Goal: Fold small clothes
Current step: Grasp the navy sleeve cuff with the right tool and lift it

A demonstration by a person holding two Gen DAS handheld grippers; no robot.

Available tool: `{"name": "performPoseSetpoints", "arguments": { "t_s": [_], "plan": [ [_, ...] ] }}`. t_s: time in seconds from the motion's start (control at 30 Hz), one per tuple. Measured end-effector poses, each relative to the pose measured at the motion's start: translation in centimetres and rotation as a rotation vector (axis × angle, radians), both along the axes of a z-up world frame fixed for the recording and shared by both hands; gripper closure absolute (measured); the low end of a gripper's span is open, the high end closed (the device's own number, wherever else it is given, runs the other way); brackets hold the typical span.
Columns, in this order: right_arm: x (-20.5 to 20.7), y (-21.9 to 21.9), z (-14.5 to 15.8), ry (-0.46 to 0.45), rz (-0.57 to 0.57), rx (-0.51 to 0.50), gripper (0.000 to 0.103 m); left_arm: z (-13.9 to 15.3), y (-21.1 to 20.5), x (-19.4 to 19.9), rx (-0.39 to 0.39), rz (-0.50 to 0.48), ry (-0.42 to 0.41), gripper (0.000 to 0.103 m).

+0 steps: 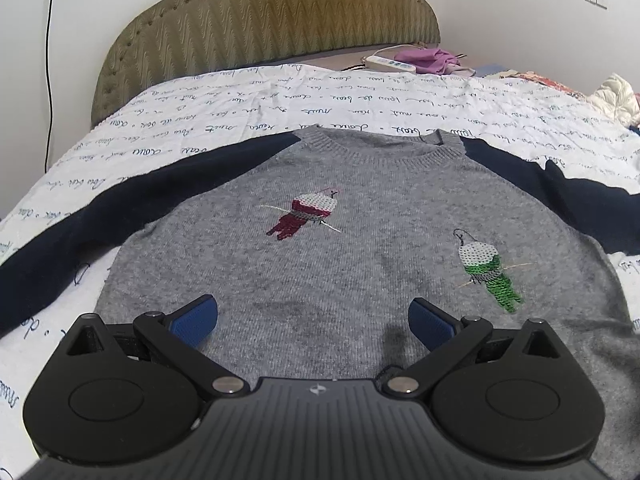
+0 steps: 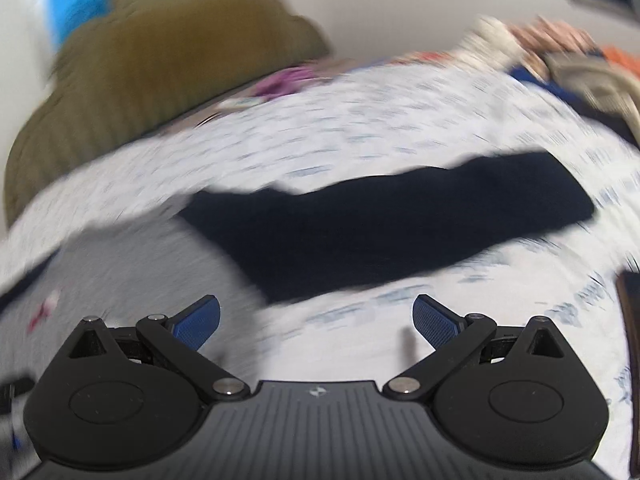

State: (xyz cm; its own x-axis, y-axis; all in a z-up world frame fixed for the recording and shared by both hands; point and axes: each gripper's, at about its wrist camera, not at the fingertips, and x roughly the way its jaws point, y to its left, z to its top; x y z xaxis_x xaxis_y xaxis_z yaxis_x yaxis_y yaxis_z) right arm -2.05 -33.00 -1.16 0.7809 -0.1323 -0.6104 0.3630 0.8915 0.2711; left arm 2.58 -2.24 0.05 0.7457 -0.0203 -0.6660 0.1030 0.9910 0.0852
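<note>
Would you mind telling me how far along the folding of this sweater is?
Done: the grey knit sweater with navy sleeves lies flat, face up, on the white script-print bedspread, both sleeves spread out. In hand: nothing; the left gripper and right gripper are open and empty, the right above the navy sleeve. Left: every fold.

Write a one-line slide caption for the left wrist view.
Open left gripper above a grey sweater with navy sleeves, spread flat on a script-print bedsheet.
</note>
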Motion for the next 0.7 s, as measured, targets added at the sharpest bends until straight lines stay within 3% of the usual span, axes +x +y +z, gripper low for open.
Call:
{"name": "performPoseSetpoints", "arguments": {
  "t_s": [0.27,0.33,0.5,0.6,0.63,0.7],
  "plan": [
    [-0.8,-12.0,-2.3,-0.03,-0.249,0.255,0.0,-0.4,-1.5,0.8,0.029,-0.028,0.028,0.0],
    [-0.7,-13.8,-2.9,-0.069,-0.28,0.307,0.0,-0.4,-1.8,1.0,0.038,-0.035,0.03,0.0],
    [1.2,-16.3,-3.2,-0.124,-0.346,0.326,0.0,-0.2,-2.2,1.5,0.049,-0.034,0.032,0.0],
    [1.6,-18.4,-3.7,-0.162,-0.395,0.401,0.002,-0.1,-2.1,1.9,0.058,-0.028,0.035,0.0],
    [1.8,-18.7,-3.7,-0.169,-0.401,0.402,0.003,-0.1,-2.1,2.0,0.061,-0.027,0.036,0.0],
    [2.4,-19.2,-3.5,-0.159,-0.41,0.39,0.023,-0.1,-2.0,2.2,0.062,-0.023,0.042,0.0]
  ]
}}
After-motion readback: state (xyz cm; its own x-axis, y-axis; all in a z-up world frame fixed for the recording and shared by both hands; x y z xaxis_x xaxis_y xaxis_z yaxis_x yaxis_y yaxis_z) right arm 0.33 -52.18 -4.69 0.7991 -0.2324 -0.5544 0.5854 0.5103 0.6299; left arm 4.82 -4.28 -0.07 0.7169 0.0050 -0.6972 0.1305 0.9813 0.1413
